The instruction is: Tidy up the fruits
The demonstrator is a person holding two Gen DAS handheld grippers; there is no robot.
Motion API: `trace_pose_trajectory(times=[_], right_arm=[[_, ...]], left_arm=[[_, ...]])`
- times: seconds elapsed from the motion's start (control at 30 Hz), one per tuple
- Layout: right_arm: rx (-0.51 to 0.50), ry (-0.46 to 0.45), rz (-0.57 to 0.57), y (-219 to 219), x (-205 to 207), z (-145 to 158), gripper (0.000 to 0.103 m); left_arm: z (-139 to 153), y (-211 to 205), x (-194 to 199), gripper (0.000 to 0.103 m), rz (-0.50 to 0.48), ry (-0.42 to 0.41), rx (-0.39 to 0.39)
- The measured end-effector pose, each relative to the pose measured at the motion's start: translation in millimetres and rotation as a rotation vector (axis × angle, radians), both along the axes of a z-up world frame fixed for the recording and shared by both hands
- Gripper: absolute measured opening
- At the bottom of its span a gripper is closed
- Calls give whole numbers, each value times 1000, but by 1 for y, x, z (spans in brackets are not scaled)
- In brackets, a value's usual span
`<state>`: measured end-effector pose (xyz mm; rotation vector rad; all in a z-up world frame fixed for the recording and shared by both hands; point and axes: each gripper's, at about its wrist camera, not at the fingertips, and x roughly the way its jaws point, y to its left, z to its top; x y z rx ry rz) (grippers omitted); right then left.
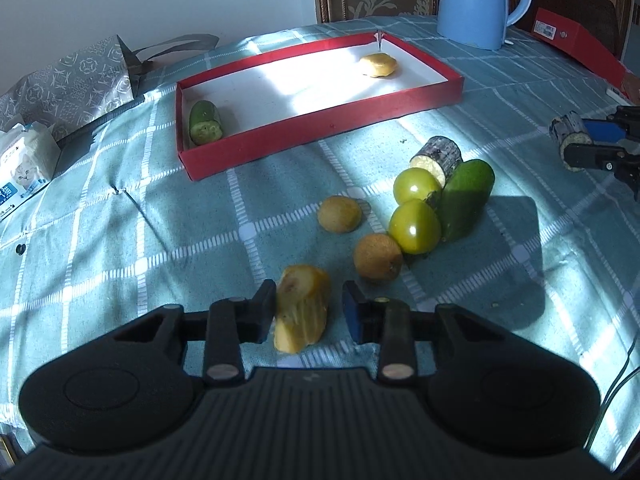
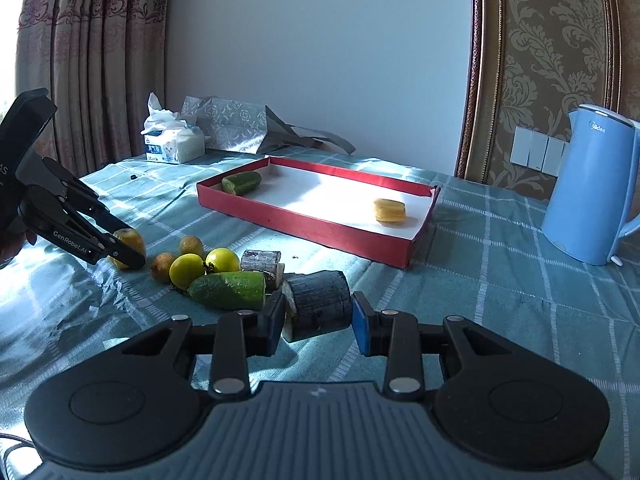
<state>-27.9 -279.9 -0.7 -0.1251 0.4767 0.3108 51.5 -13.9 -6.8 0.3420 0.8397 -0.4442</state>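
Red tray (image 1: 328, 122), white inside, on the checked tabletop: cut cucumber piece (image 1: 205, 123) at one end, yellow banana chunk (image 1: 378, 65) at the other. Outside it, a cluster: two green tomatoes (image 1: 416, 227), avocado (image 1: 466, 200), dark sugarcane segment (image 1: 438, 156), two brown longans (image 1: 378, 257). Another banana chunk (image 1: 302, 308) and a second sugarcane segment (image 2: 318, 306) lie apart, each gripped.

Your cloth (image 1: 120, 240) looks woven, matt; tomatoes (image 1: 416, 227) glossy; cane (image 2: 318, 300) rough-barked; kettle (image 2: 588, 192) smooth plastic.
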Motion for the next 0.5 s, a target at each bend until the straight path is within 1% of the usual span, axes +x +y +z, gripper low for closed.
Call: trace_pose_trajectory(times=[0.03, 0.23, 0.43, 0.5], right_arm=[[-1, 0, -4, 0, 0, 0, 34], [19, 4, -22, -3, 2, -1, 34], [23, -1, -24, -3, 0, -1, 34], [26, -2, -30, -4, -1, -1, 34]], left_arm=[[-1, 0, -1, 25, -1, 1, 6], [6, 6, 0, 23, 18, 16, -41], [22, 3, 3, 23, 30, -23, -70], [30, -1, 9, 23, 35, -47, -81]])
